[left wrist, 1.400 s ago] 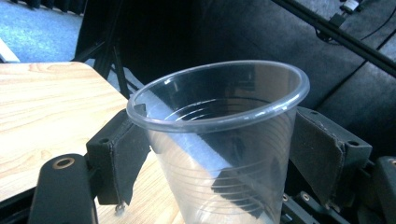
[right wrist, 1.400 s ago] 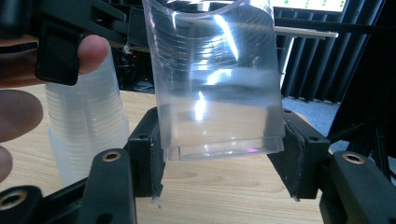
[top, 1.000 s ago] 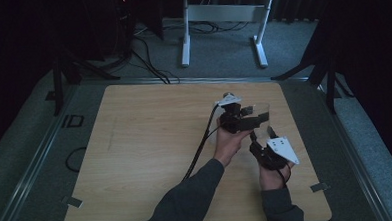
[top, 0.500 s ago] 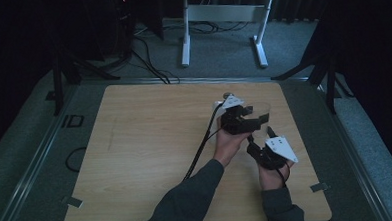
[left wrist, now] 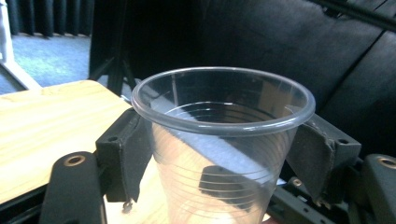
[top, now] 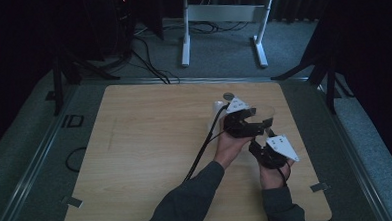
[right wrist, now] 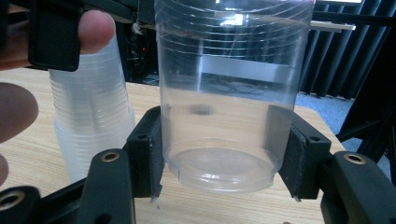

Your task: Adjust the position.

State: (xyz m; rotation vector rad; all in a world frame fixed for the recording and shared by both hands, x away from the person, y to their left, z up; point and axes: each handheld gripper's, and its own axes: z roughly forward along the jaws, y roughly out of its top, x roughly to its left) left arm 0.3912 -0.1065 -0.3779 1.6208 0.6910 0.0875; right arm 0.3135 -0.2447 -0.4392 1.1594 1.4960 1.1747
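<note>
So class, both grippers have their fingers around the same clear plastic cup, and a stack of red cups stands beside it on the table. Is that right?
Not quite. The stack of cups is translucent white, not red, as the right gripper view shows. The rest stands: the left gripper and the right gripper both have their fingers around the same clear plastic cup.

The cup (right wrist: pixel 233 93) is clear, colourless plastic ringed with fine ribs, while the stack of cups (right wrist: pixel 91 126) beside it looks milky white. Both sit over a pale, light-grained wooden table (top: pixel 150 142) (framed by grey carpet). The gripper pads (right wrist: pixel 149 149) are matt black, with brass-coloured rivets.
</note>
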